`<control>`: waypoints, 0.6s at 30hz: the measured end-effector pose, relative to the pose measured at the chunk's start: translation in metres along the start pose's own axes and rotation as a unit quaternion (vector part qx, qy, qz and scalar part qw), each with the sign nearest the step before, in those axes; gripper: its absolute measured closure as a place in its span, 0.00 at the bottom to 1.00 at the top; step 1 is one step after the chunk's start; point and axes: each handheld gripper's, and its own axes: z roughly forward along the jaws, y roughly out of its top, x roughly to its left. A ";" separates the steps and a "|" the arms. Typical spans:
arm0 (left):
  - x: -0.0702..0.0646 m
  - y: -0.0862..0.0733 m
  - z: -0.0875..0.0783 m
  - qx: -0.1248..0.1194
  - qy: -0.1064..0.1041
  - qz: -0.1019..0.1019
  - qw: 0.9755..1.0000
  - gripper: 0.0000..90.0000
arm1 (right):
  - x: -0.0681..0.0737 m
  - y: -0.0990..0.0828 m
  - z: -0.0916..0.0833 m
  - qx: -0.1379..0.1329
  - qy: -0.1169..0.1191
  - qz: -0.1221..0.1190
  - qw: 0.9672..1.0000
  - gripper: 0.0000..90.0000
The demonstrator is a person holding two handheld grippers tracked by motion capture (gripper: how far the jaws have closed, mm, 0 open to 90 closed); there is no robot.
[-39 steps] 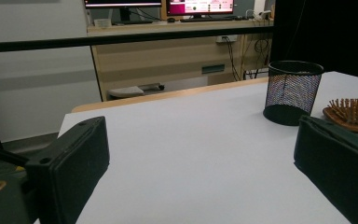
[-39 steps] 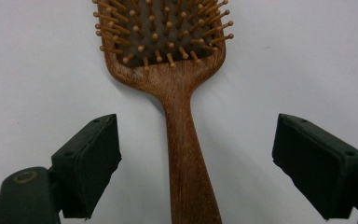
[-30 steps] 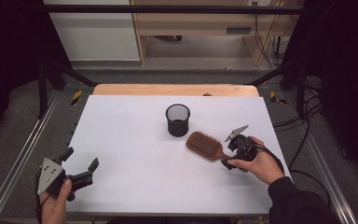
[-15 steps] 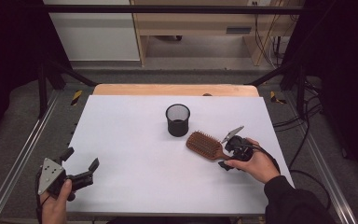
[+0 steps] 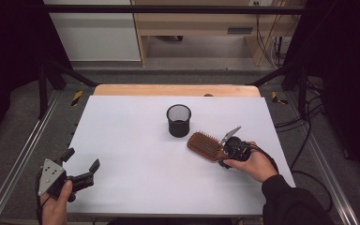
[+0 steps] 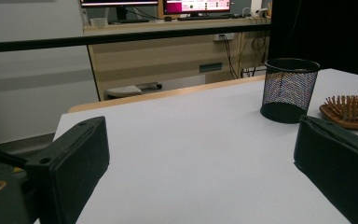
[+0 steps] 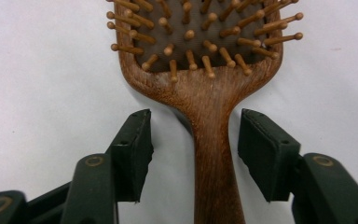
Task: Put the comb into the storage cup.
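Looking down from the high view, the flat wooden paddle hairbrush (image 5: 206,146) lay bristles-up on the white rectangular tabletop (image 5: 136,140), at about 4 o'clock from the black wire-mesh pen cup (image 5: 179,120) and just beside it, its handle running toward 4 o'clock into the right gripper (image 5: 228,154). That placement suited a grab by the handle, which left the head free, perhaps to be tipped into the cup. The left gripper (image 5: 82,168) sat near the table's 7 o'clock corner, well apart from both things, apparently parked out of the way.

In the left gripper view, its 2 black padded fingers (image 6: 74,158) stood wide apart with nothing between them, pointed level across the bare tabletop toward the cup (image 6: 290,88) at 1 o'clock and the brush head (image 6: 352,112) at 2 o'clock.

In the right gripper view, the brush handle (image 7: 214,168) ran straight up between the 2 pads (image 7: 133,149), just below the neck where the head widens. The jaws had just been closing around it, yet a sliver of white table showed on each side, so the pads flanked the handle without pressing on it. Centring the handle this way should let both pads meet it evenly.
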 end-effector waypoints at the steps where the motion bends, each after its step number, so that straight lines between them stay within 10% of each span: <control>1: 0.000 0.000 0.000 0.000 0.000 0.000 1.000 0.04 | 0.000 0.000 0.000 0.000 0.000 -0.001 1.000 0.51; 18: -0.001 0.001 0.000 0.000 -0.003 0.005 1.000 0.04 | 0.006 0.002 -0.002 0.015 0.005 0.007 1.000 0.69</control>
